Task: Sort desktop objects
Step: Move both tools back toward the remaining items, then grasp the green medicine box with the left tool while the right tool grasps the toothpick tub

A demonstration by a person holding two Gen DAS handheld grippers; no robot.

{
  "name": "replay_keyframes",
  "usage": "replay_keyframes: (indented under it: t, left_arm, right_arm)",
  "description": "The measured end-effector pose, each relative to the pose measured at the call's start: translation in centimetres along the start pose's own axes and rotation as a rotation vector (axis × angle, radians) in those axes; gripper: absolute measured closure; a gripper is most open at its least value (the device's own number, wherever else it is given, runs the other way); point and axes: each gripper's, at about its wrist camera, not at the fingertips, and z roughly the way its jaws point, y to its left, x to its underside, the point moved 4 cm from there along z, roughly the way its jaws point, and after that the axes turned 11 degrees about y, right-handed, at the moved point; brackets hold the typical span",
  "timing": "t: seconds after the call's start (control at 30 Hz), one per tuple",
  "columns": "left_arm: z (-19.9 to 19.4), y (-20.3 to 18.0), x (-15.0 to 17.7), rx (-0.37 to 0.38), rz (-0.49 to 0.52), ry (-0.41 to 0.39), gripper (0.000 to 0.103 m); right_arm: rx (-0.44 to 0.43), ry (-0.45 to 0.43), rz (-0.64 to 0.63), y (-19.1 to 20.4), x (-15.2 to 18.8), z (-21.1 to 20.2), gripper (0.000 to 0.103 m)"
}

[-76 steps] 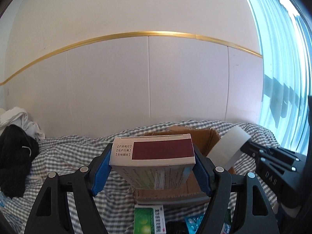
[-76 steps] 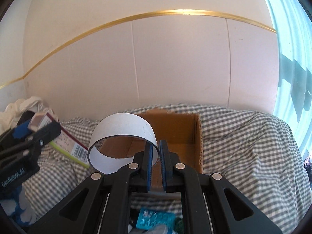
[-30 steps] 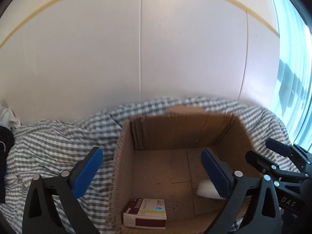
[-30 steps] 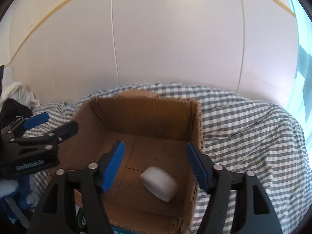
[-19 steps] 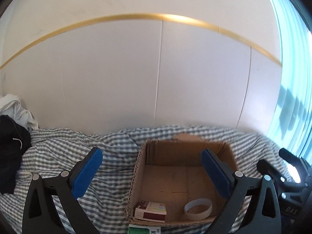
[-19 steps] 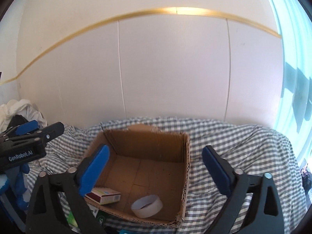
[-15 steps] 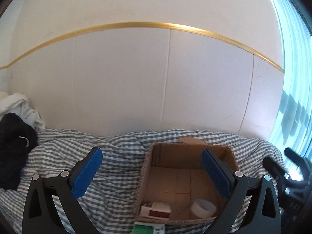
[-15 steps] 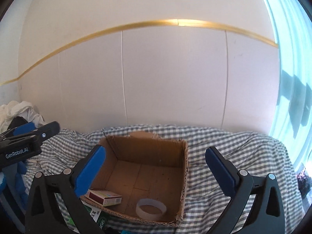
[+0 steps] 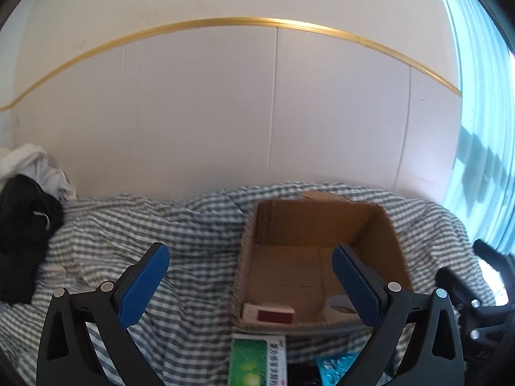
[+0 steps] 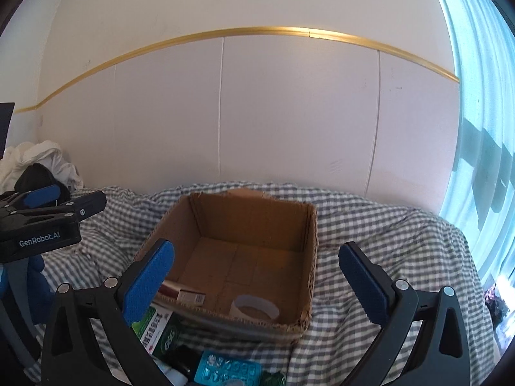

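An open cardboard box (image 9: 396, 234) (image 10: 313, 257) sits on a grey checked cloth. Inside it lie a red and white medicine box (image 9: 268, 312) (image 10: 182, 292) and a white tape roll (image 10: 254, 308), which my left finger partly hides in the left wrist view (image 9: 338, 304). My left gripper (image 9: 251, 280) is open and empty, held back from the box. My right gripper (image 10: 256, 280) is open and empty, also back from the box. A green medicine box (image 9: 256, 362) (image 10: 156, 328) and a teal blister pack (image 9: 334, 368) (image 10: 228, 373) lie in front of the box.
A white panelled wall with a gold strip (image 9: 257, 21) stands behind. A pile of black and white clothes (image 9: 22, 199) lies at the left. A bright curtain (image 10: 482, 160) hangs at the right. The left gripper also shows in the right wrist view (image 10: 48, 215).
Both grippers let go of the medicine box and tape roll into the cardboard box, opened, and drew back. The green box and blister pack have come into view.
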Motion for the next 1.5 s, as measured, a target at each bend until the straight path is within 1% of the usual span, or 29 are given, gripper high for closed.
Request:
replay_keyframes:
  t: [0.07, 0.13, 0.27, 0.4, 0.5, 0.6, 0.8, 0.87, 0.93, 1.1, 1.23, 1.33, 1.5]
  left_arm:
    - [-0.1, 0.0, 0.9, 0.014, -0.016, 0.010, 0.000]
    - [0.1, 0.2, 1.8, 0.009, -0.033, 0.030, 0.000]
    - [1.1, 0.4, 4.2, 0.000, -0.062, 0.081, 0.000]
    - [3.0, 0.6, 6.4, -0.048, -0.045, 0.153, 0.000]
    - [4.3, 0.6, 7.7, -0.065, -0.028, 0.205, 0.000]
    - [5.3, 0.6, 8.8, -0.074, -0.020, 0.239, 0.000]
    - [7.7, 0.5, 10.4, -0.086, 0.002, 0.308, 0.000]
    - [8.9, 0.4, 11.3, -0.085, 0.004, 0.359, 0.000]
    - [9.4, 0.3, 11.8, -0.073, 0.001, 0.386, 0.000]
    - [10.3, -0.9, 12.4, -0.064, 0.049, 0.403, 0.000]
    - [11.4, -1.3, 13.4, -0.068, 0.070, 0.445, 0.000]
    - [12.2, -1.2, 14.1, -0.080, 0.071, 0.474, 0.000]
    - [13.0, -1.0, 14.9, -0.073, 0.060, 0.513, 0.000]
  right_arm:
    - [0.005, 0.010, -0.008, 0.0, 0.7, 0.5, 0.000]
    - [0.017, 0.031, -0.019, -0.5, 1.2, 0.8, 0.000]
    - [0.020, 0.074, -0.029, -1.2, 3.2, 0.9, 0.000]
    - [0.010, 0.133, -0.046, -1.2, 5.6, 1.5, 0.000]
    - [0.010, 0.178, -0.064, -1.1, 7.3, 2.2, 0.000]
    - [-0.011, 0.218, -0.075, -0.9, 8.3, 2.6, 0.000]
    - [-0.024, 0.311, -0.142, 0.2, 10.7, 4.3, 0.000]
    - [-0.040, 0.340, -0.157, 0.6, 11.2, 4.9, 0.000]
    - [-0.044, 0.362, -0.172, 0.8, 11.8, 5.4, 0.000]
    - [-0.061, 0.427, -0.177, 1.0, 13.2, 6.9, 0.000]
    - [-0.079, 0.463, -0.193, 1.4, 14.2, 7.6, 0.000]
    - [-0.083, 0.485, -0.208, 1.7, 14.7, 8.0, 0.000]
    - [-0.075, 0.523, -0.223, 1.8, 15.6, 8.7, 0.000]
